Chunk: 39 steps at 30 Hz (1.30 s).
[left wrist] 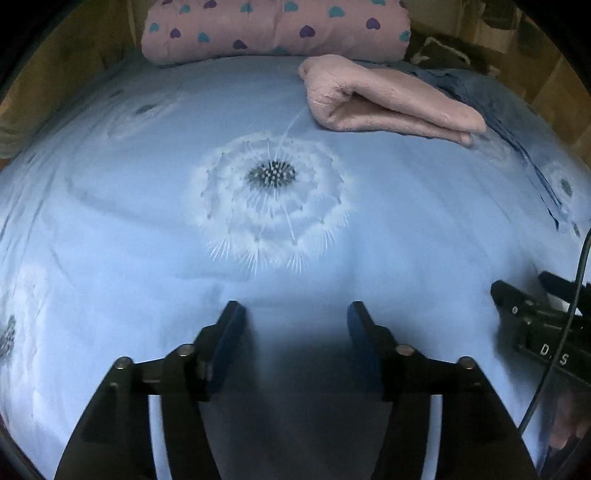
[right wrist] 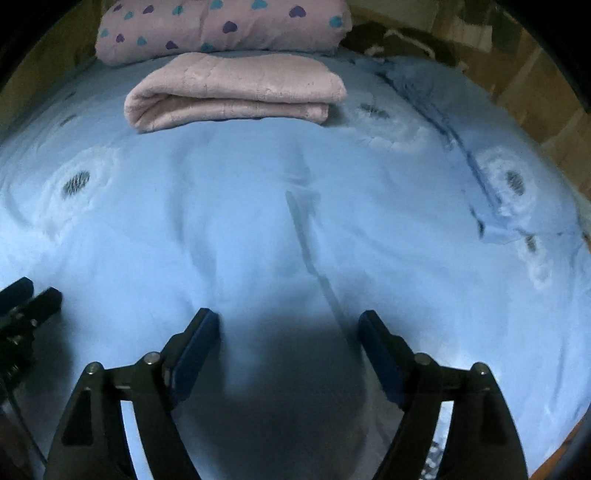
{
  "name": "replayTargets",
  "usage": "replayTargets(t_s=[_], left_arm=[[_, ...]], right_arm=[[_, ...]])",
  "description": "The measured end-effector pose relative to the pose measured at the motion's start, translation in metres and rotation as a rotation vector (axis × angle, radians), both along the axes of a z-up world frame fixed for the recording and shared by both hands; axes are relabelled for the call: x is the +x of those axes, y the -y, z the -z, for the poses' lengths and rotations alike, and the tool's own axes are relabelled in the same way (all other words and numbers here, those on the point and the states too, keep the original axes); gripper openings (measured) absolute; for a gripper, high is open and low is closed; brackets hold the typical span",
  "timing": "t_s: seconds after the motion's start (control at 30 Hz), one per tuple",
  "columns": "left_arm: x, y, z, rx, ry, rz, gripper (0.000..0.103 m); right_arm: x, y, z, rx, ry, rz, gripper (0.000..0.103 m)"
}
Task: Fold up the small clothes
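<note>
Each black hand-held gripper has blue pads, silver screws.

Blue dandelion-print bed sheet, folded pink cloth on it, heart-patterned pink quilt behind

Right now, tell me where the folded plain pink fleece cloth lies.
The folded plain pink fleece cloth lies at the far end of the blue dandelion-print bedsheet, just in front of the pink heart-patterned pillow, ahead of both grippers.

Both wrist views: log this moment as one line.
left gripper: open, empty | right gripper: open, empty | pink garment: folded, far side of blue bedsheet | heart-print pillow: behind garment
</note>
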State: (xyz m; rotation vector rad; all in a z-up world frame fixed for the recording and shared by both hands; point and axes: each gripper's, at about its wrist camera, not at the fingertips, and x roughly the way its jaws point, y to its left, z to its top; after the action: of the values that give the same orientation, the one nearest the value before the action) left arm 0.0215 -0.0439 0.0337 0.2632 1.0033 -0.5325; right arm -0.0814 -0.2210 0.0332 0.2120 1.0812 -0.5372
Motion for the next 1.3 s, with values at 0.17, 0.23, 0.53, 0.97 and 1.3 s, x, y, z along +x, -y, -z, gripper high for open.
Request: replayTargets(t_s=[0.17, 0.23, 0.53, 0.97, 1.3], left_arm=[[0.026, 0.019, 0.006, 0.006, 0.032, -0.034, 0.068], [0.037, 0.029, 0.009, 0.015, 0.044, -0.040, 0.077], [0.065, 0.050, 0.015, 0.009, 0.052, -0.026, 0.088], [0.067, 0.048, 0.016, -0.007, 0.058, -0.026, 0.088], [0.068, 0.048, 0.016, -0.006, 0.058, -0.027, 0.088]], right_arm=[[0.028, 0.010, 0.009, -0.045, 0.005, -0.012, 0.101], [0.038, 0.015, 0.012, -0.037, 0.021, -0.019, 0.103], [0.076, 0.038, 0.017, -0.027, 0.088, -0.066, 0.103], [0.072, 0.037, 0.017, -0.036, 0.128, -0.063, 0.103], [0.070, 0.039, 0.017, -0.034, 0.142, -0.060, 0.103]])
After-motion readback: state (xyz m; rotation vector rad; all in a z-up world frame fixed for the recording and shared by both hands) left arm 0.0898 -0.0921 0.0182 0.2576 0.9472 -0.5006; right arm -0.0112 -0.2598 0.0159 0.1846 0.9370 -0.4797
